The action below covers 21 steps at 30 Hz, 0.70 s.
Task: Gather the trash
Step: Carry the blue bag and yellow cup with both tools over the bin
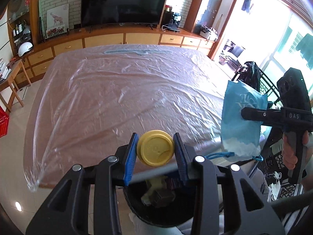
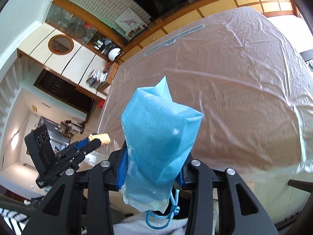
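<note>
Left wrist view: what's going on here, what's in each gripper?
A person is clearing trash off a plastic-covered table with two handheld grippers. The left gripper is shut on a yellow lid, held above a black bin that already has scraps in it. The right gripper is shut on a blue drawstring bag, held in the air beside the table's edge. Neither item has been dropped in yet.

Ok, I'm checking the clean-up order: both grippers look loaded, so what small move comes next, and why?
Probably lower the left gripper slightly and release the yellow lid into the black bin right beneath it, which already holds scraps. The right gripper is shut on the blue drawstring bag, off to the side.
</note>
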Each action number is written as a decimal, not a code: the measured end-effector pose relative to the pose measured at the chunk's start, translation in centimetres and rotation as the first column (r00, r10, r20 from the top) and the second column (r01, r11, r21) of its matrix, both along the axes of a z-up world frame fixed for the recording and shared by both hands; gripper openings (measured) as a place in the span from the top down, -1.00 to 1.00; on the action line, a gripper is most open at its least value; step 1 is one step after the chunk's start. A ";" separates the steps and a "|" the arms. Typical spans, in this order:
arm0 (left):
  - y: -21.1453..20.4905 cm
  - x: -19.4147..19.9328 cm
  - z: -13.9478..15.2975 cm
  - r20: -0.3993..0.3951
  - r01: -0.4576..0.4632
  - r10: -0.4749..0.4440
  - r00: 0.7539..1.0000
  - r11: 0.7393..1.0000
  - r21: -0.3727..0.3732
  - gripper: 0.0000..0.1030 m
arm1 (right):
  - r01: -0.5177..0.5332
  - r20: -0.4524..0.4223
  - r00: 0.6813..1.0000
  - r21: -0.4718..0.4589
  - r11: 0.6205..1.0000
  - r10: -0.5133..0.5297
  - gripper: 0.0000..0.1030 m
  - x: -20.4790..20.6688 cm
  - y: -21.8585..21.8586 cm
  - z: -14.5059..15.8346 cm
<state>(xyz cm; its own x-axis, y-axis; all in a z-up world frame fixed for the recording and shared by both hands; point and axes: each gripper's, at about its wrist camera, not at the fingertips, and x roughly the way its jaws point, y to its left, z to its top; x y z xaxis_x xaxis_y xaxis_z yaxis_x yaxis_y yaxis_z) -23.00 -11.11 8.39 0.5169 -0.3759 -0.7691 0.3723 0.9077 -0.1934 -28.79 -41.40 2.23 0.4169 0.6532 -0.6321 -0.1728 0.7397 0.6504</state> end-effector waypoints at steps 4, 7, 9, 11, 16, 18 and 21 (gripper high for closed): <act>-0.4 -1.8 -0.2 -0.017 0.031 -0.031 0.999 1.000 0.005 0.26 | -0.045 0.005 0.999 -0.058 0.997 0.046 0.26 -2.0 0.9 -0.5; -0.9 -3.4 -0.7 -0.035 0.061 -0.060 0.998 0.998 0.018 0.26 | -0.084 0.010 0.996 -0.117 0.989 0.086 0.26 -3.7 1.7 -1.0; -1.1 -4.2 -1.2 -0.052 0.076 -0.075 0.996 0.997 0.018 0.26 | -0.109 0.009 0.994 -0.147 0.983 0.112 0.26 -4.7 2.3 -1.3; -1.4 -5.1 -1.7 -0.069 0.094 -0.093 0.993 0.995 0.022 0.26 | -0.136 0.007 0.990 -0.194 0.972 0.140 0.26 -5.4 2.8 -1.7; -2.0 -6.7 -3.5 -0.109 0.119 -0.114 0.987 0.992 0.039 0.26 | -0.181 -0.009 0.983 -0.252 0.951 0.185 0.26 -6.5 4.5 -3.0; -2.2 -7.0 -4.1 -0.114 0.120 -0.113 0.987 0.991 0.055 0.26 | -0.194 -0.011 0.980 -0.272 0.943 0.199 0.26 -6.8 5.1 -3.5; -2.4 -7.0 -5.1 -0.131 0.116 -0.106 0.986 0.991 0.064 0.26 | -0.215 -0.020 0.976 -0.295 0.931 0.219 0.26 -7.0 6.1 -4.5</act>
<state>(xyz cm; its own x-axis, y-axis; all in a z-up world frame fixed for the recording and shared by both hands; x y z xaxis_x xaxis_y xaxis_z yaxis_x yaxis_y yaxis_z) -30.01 -13.48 3.24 0.3712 -0.3676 -0.8527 0.4480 0.8753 -0.1823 -35.77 -35.35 -2.26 0.2954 0.5145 -0.8050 -0.3572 0.8410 0.4064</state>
